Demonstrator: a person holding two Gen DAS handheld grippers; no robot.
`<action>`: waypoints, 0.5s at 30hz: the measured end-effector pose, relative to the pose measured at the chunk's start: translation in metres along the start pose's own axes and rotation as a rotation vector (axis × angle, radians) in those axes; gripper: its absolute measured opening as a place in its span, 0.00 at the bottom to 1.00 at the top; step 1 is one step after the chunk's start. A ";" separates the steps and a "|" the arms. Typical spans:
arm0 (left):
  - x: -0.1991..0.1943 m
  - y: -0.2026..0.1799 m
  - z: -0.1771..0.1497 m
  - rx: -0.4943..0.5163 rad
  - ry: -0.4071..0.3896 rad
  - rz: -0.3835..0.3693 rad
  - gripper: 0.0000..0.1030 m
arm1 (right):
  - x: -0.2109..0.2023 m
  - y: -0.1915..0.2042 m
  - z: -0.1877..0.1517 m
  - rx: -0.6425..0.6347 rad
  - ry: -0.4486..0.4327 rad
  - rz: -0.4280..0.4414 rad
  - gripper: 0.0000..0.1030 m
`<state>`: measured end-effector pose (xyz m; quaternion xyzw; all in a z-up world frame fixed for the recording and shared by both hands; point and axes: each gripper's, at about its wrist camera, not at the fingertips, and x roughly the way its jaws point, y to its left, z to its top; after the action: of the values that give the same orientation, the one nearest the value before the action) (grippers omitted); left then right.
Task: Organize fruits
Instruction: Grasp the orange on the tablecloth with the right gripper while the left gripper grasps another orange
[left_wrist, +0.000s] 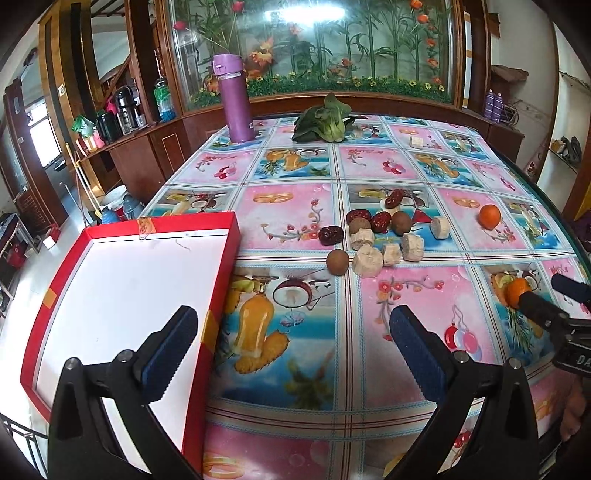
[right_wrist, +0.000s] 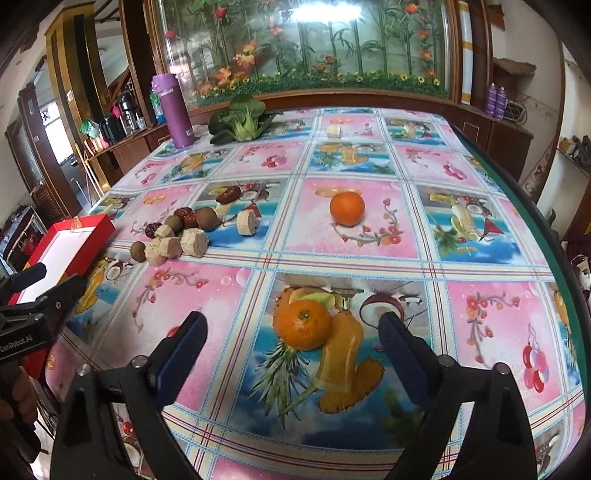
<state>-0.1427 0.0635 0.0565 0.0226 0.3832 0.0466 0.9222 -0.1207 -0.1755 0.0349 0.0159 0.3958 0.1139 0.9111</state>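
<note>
Both grippers are spread wide and hold nothing: the right gripper (right_wrist: 291, 332) hovers with its blue-padded jaws on either side of the near round orange tangerine (right_wrist: 302, 324), not touching it, while the left gripper (left_wrist: 291, 332) hangs over the edge of the shallow red cardboard box with a white floor (left_wrist: 221, 258), which is empty.

That box sits at the left edge of the worktop covered in a glossy fruit-print cloth (right_wrist: 480, 236). At the far side stand one purple insulated bottle (left_wrist: 236, 99) and one head of green bok choy (left_wrist: 325, 120).

Two tangerines are out: the near one and a second orange tangerine (right_wrist: 347, 208) farther back, well apart. Each looks light, firm but bruisable, and ready to roll on the slick cloth, so I judge the best hold is across the widest part with gentle pressure.

Between box and tangerines lies a mixed pile: about six pale beige cut chunks (left_wrist: 366, 261), porous and probably crumbly, plus one stray chunk far back; four wrinkled dark red dates (left_wrist: 331, 235), soft and slightly tacky; three small brown round longan-like fruits (left_wrist: 337, 262), thin-shelled.
</note>
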 end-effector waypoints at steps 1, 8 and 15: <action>0.002 -0.001 0.001 -0.003 0.006 -0.013 1.00 | 0.002 -0.001 0.000 0.004 0.010 0.003 0.86; 0.011 -0.021 0.011 0.017 0.043 -0.092 1.00 | 0.010 -0.009 -0.003 0.006 0.048 0.012 0.70; 0.007 -0.053 0.044 0.121 0.015 -0.106 1.00 | 0.019 -0.014 -0.002 0.015 0.098 0.060 0.33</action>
<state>-0.1026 0.0111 0.0784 0.0574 0.3929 -0.0255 0.9174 -0.1065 -0.1853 0.0184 0.0289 0.4402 0.1386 0.8867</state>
